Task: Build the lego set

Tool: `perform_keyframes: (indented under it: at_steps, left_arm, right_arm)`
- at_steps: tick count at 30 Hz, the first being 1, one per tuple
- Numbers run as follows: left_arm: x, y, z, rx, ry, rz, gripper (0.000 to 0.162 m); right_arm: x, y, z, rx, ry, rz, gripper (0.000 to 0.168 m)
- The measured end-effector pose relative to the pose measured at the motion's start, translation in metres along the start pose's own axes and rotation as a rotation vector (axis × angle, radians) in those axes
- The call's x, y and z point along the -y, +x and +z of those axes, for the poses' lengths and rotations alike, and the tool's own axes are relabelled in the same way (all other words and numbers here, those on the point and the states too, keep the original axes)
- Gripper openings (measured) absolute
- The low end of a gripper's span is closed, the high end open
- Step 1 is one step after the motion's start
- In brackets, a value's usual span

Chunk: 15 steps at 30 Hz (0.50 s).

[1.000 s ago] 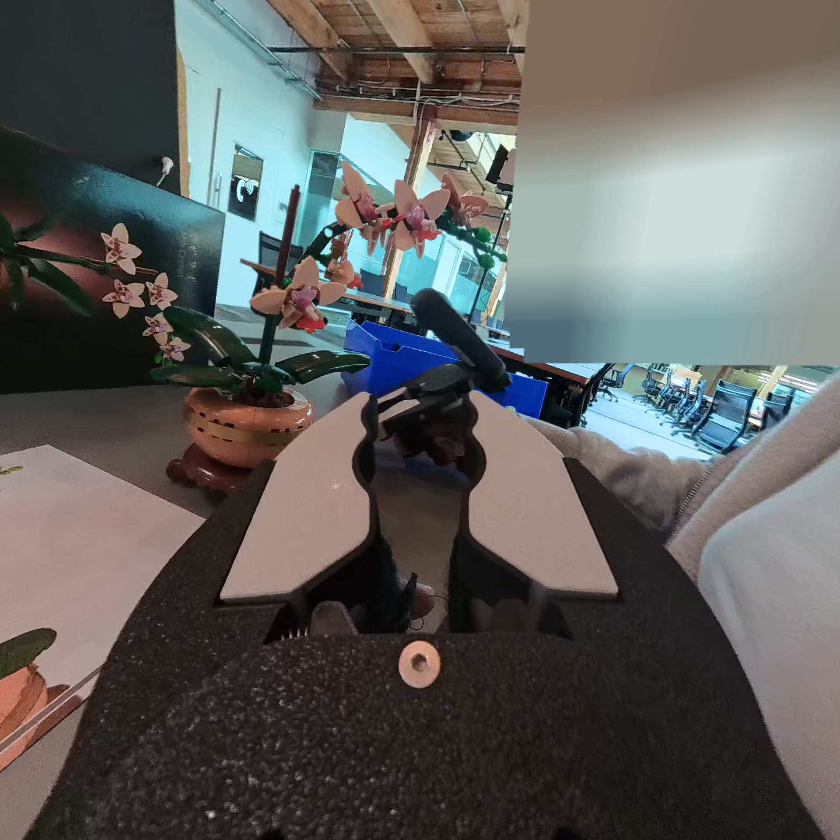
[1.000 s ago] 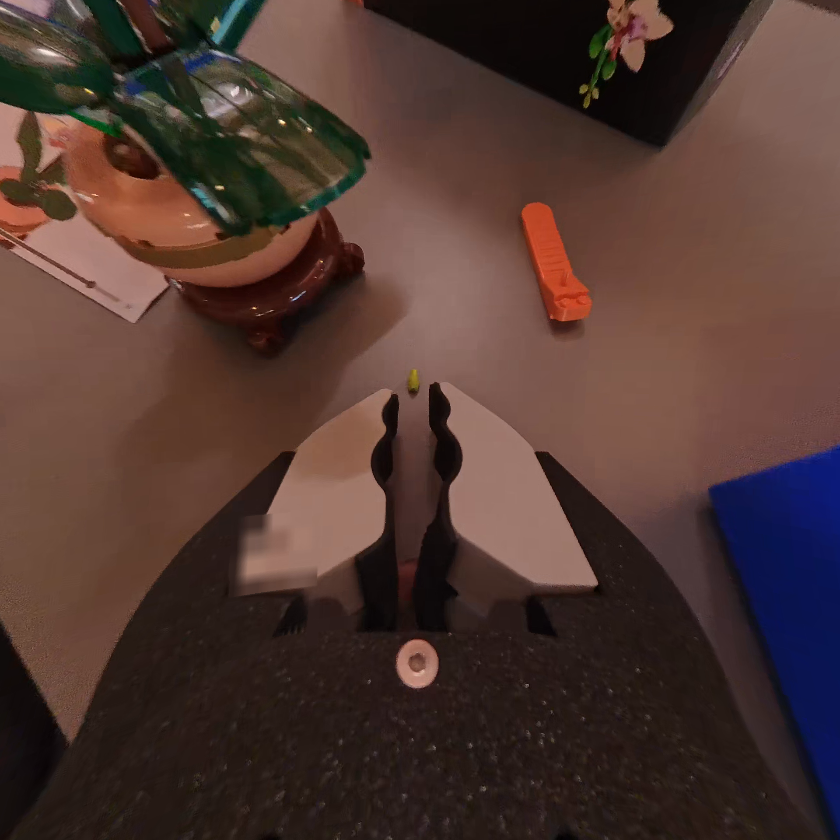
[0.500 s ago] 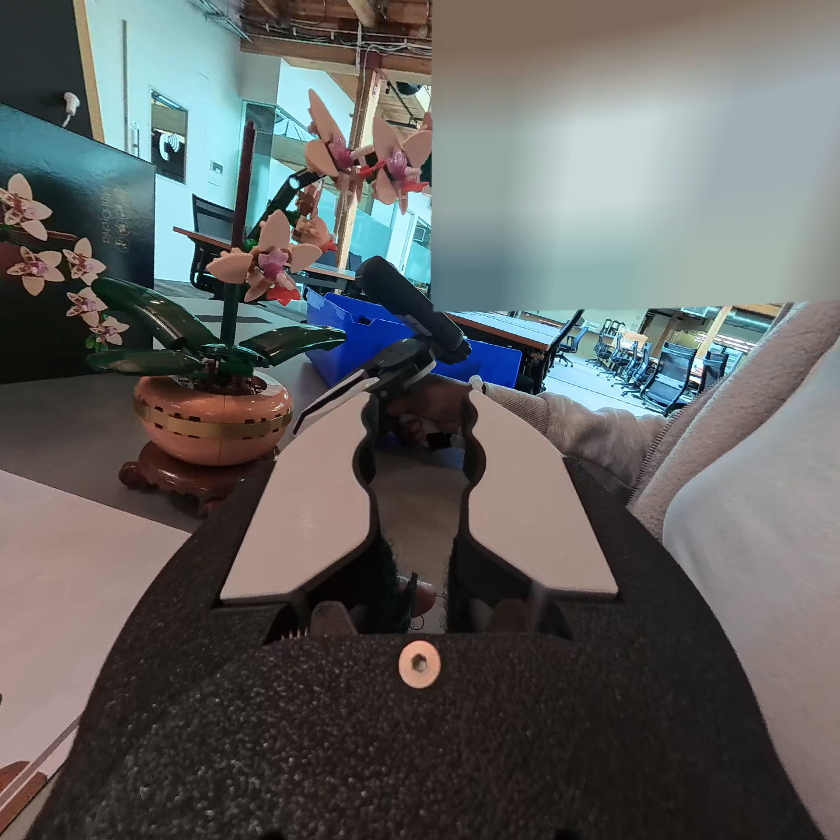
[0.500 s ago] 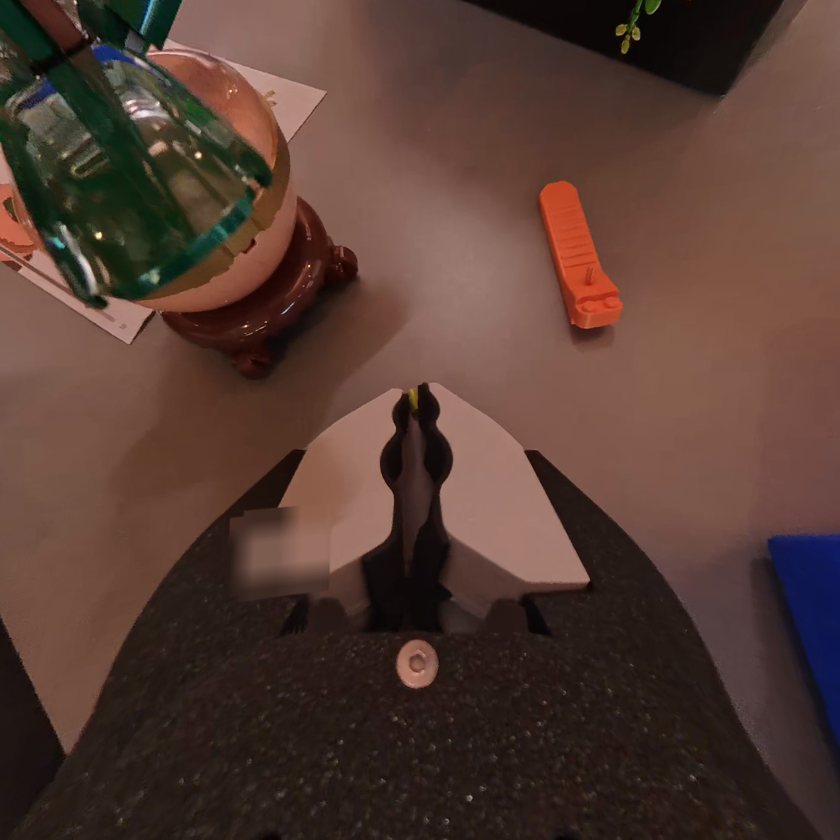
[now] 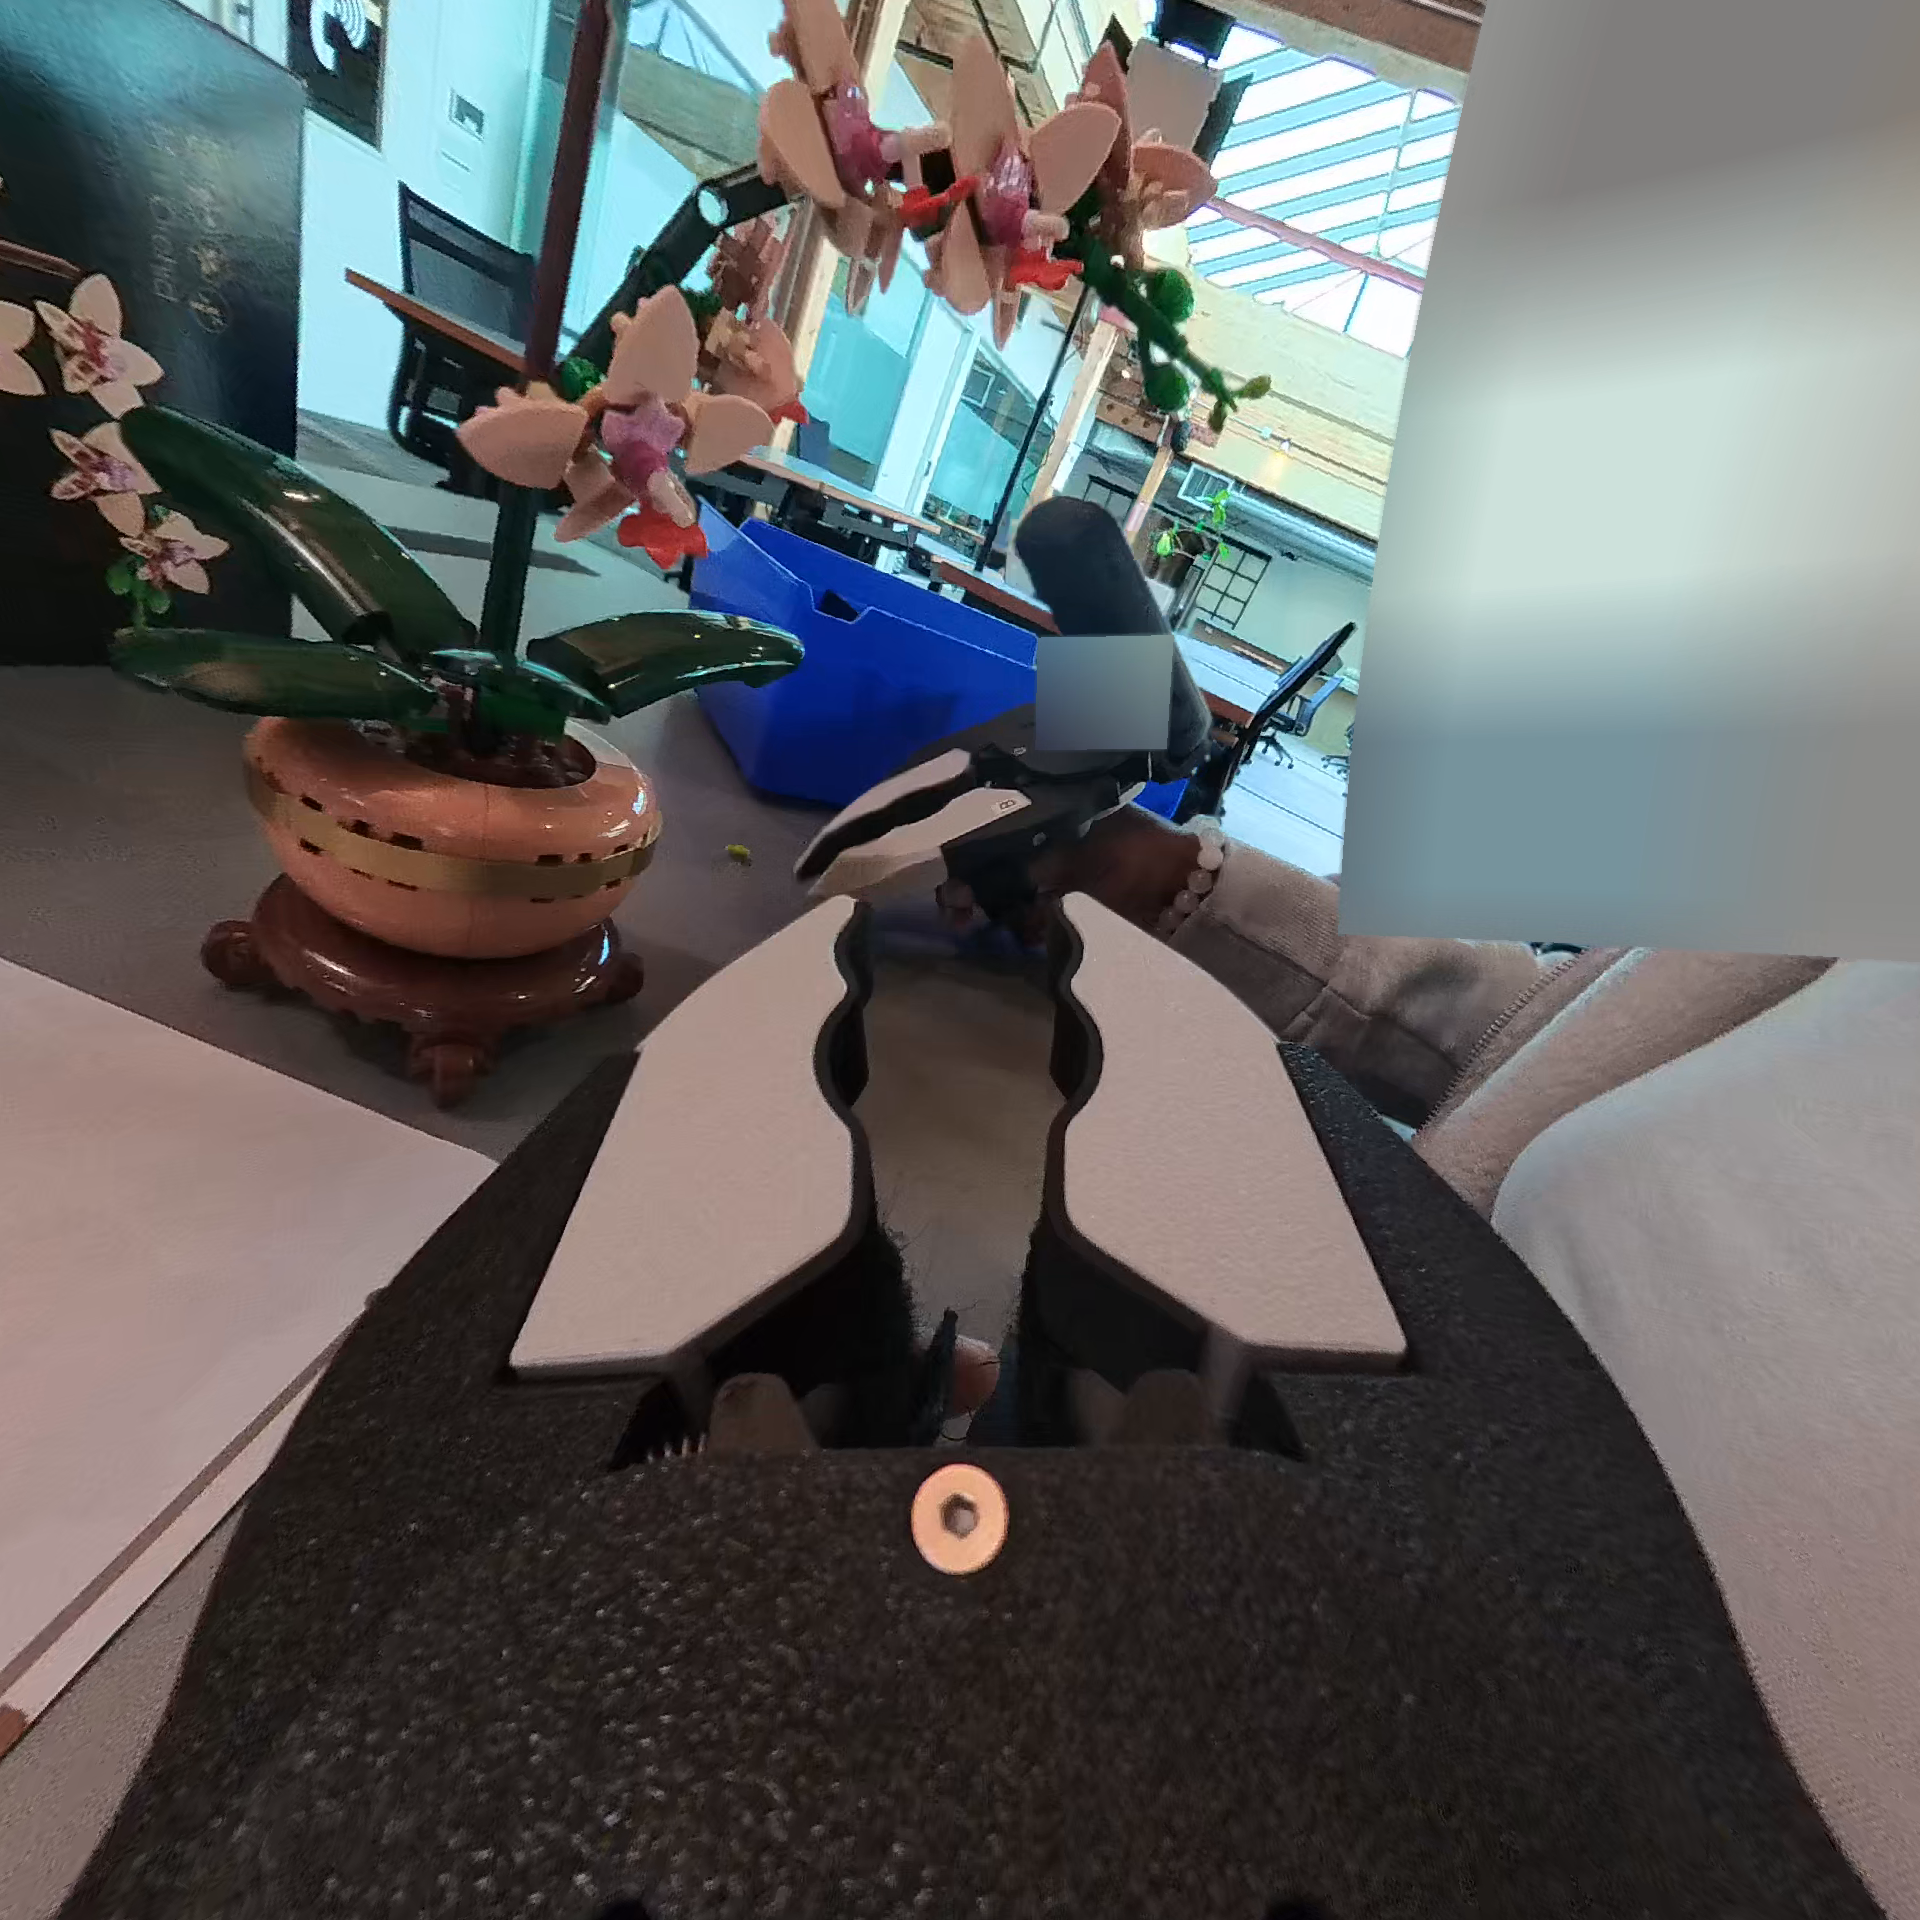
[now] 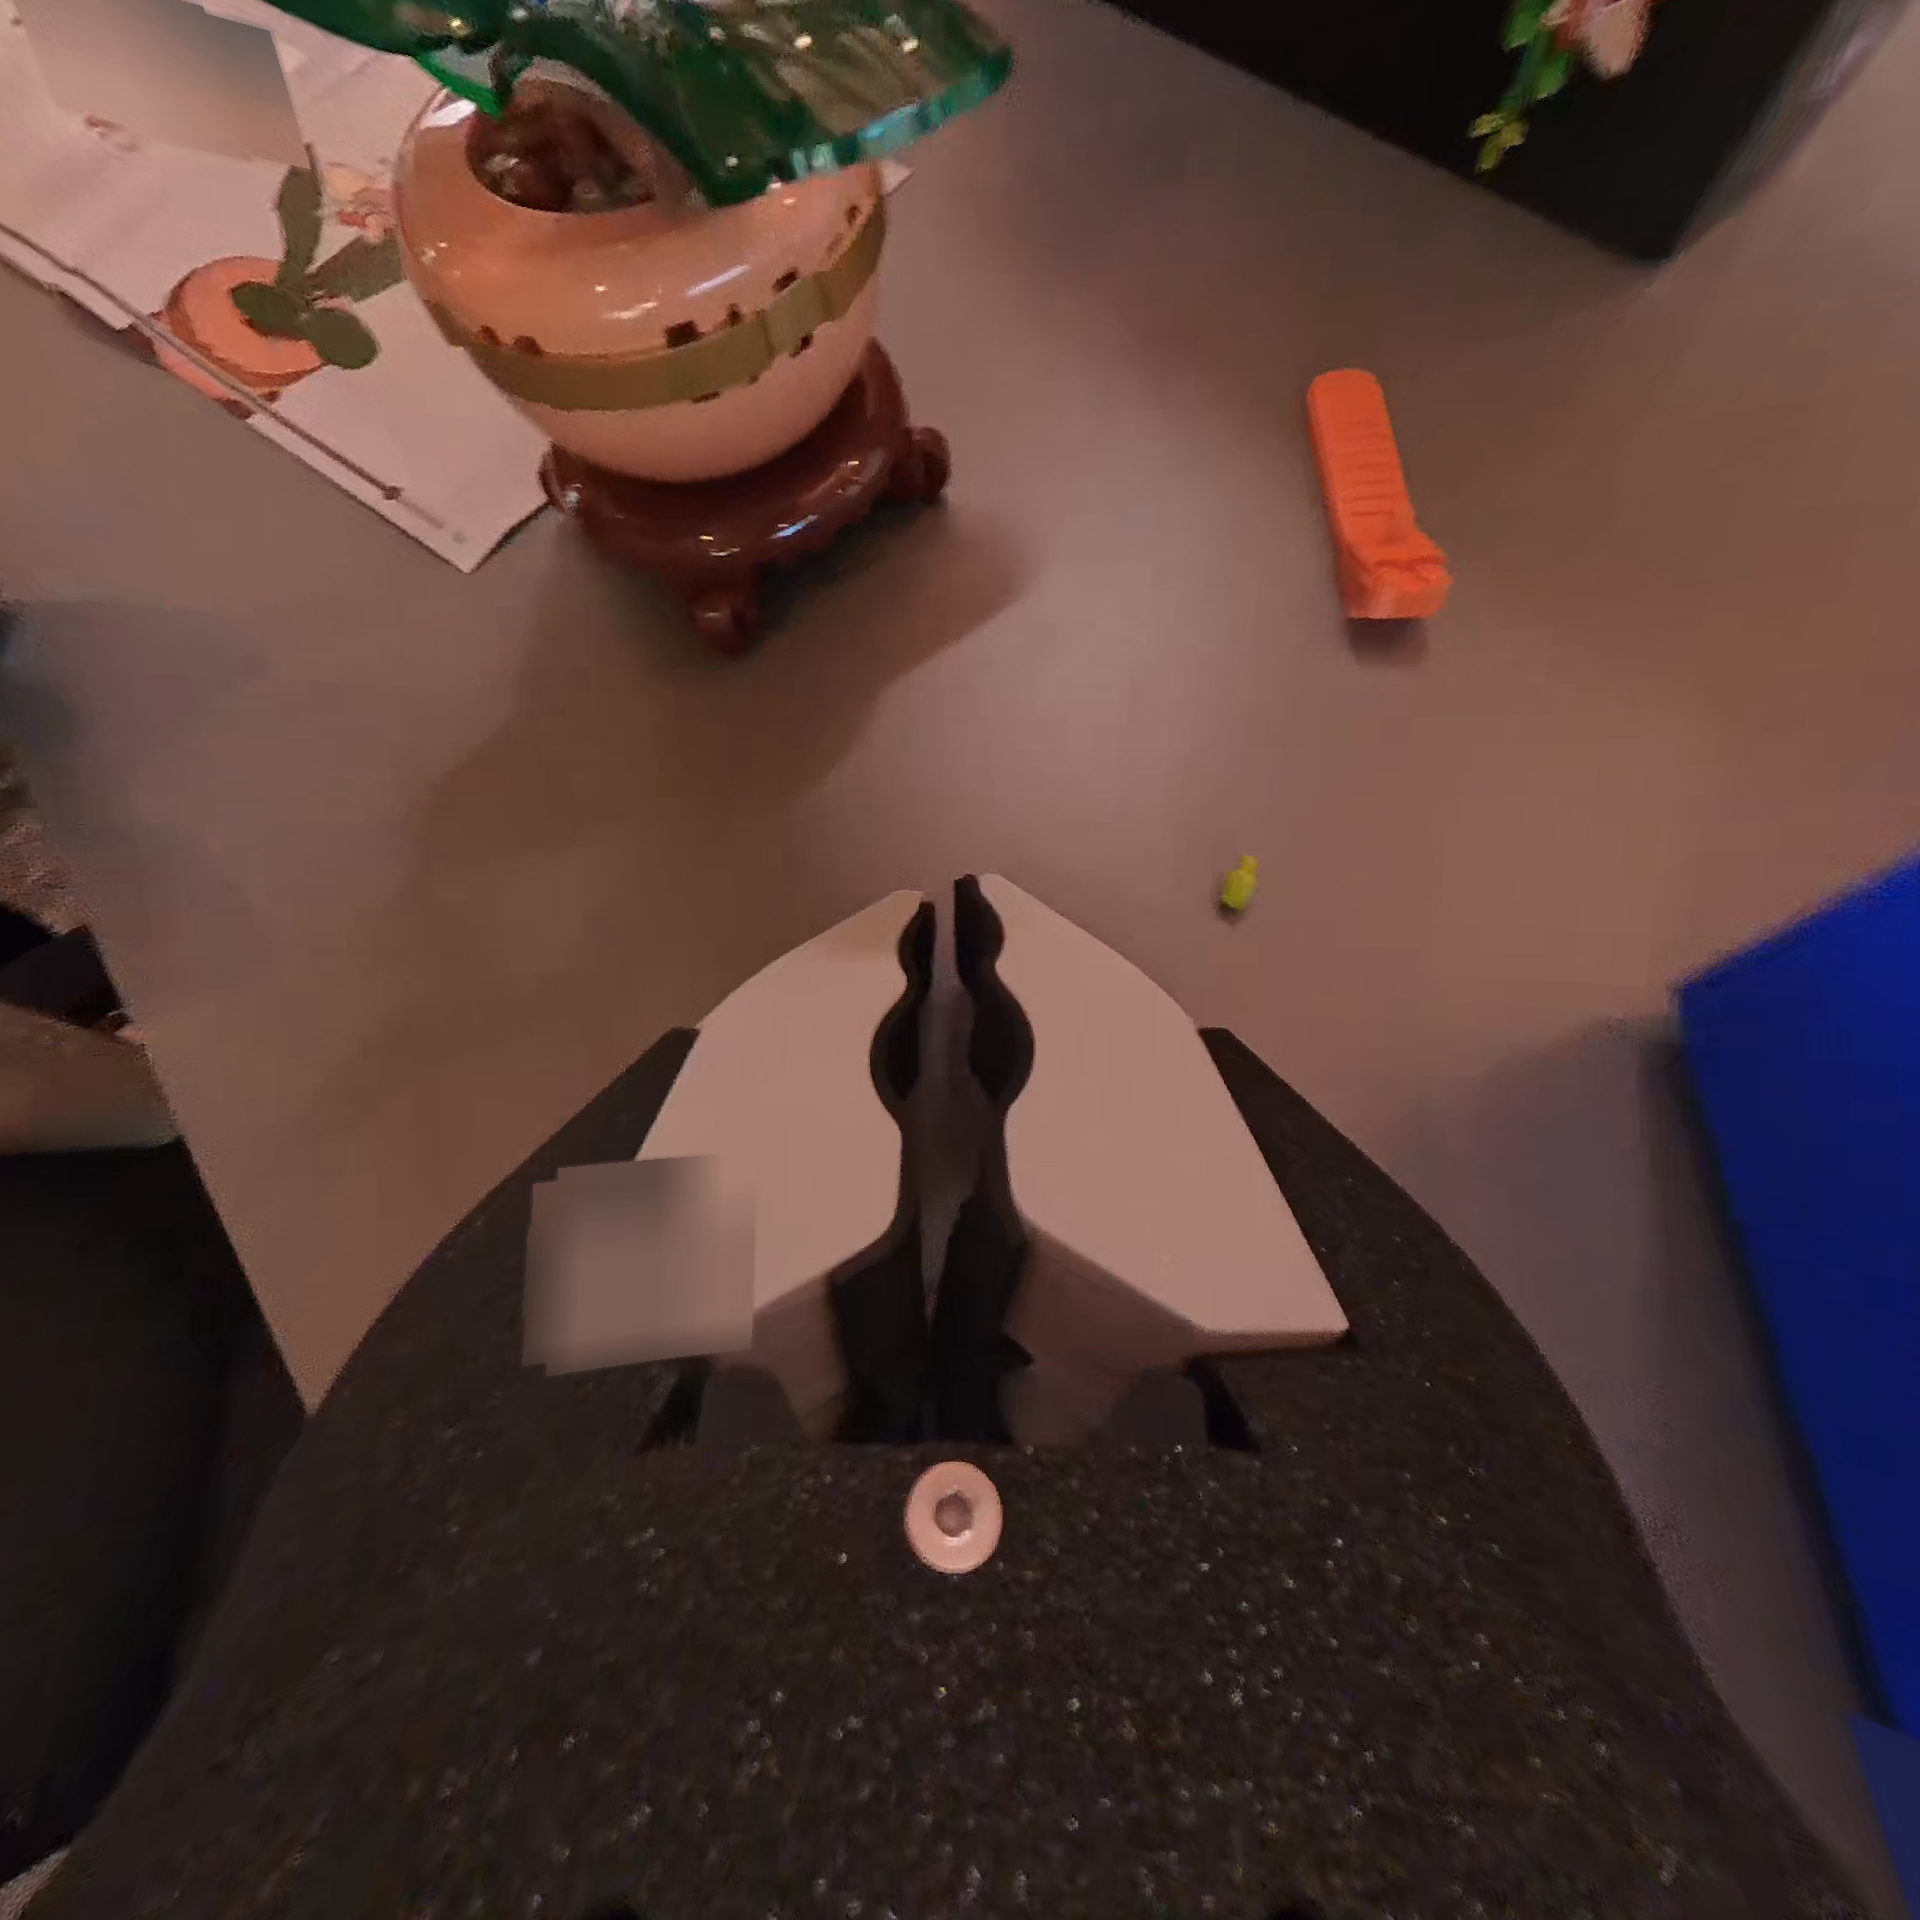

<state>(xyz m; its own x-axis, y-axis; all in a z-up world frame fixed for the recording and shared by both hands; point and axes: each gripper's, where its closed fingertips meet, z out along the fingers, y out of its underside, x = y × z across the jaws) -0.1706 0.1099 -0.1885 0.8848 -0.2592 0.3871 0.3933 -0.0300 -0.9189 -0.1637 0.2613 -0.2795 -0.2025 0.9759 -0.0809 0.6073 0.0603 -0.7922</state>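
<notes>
Grey desk [image 6: 1143,675] fills the right wrist view, and behind it in the left wrist view stretches an open office with wooden beams and rows of chairs. At the upper left of the right wrist view stands the lego orchid [image 6: 665,343], a pink pot with a gold band on a dark brown base, its green leaves blurred at the top edge. In the left wrist view the same orchid [image 5: 447,810] sits at mid left, its pink blossoms arching across the top of the frame. An instruction booklet [image 6: 208,270] lies just beside the pot at far left. An orange brick separator [image 6: 1371,499] rests at right of centre, well apart from the pot. A tiny lime green piece [image 6: 1238,884] lies loose on the desk, near the right claw [image 6: 954,894], whose tips are clenched together on nothing. The left claw [image 5: 956,935] is released, its jaws spread with bare desk between them. A blue bin [image 5: 873,696] stands behind, and a black box [image 5: 135,312] occupies the upper left.
</notes>
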Motion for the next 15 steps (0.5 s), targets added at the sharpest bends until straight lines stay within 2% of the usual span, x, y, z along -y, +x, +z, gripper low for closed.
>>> perform_keyframes:
  at_steps: [2,5,7,13,15]
  left_arm:
    - [0.0,0.0,0.002,0.013,-0.006,0.015,0.031]
    - [0.001,0.001,0.005,0.004,0.012,-0.003,0.031]
    - [0.002,0.004,0.007,-0.02,0.022,-0.028,0.031]
    - [0.0,0.004,0.007,-0.013,0.004,0.007,0.031]
    - [-0.002,0.002,0.008,-0.02,-0.001,0.006,0.031]
  right_arm:
    - [0.0,0.02,-0.012,-0.122,0.029,0.025,0.022]
    - [-0.005,0.051,-0.017,-0.282,0.0,0.107,0.024]
    - [-0.004,0.057,-0.01,-0.285,0.003,0.17,0.016]
    - [-0.005,0.06,0.006,-0.231,-0.028,0.262,0.02]
    - [-0.005,0.065,0.007,-0.251,-0.036,0.259,0.013]
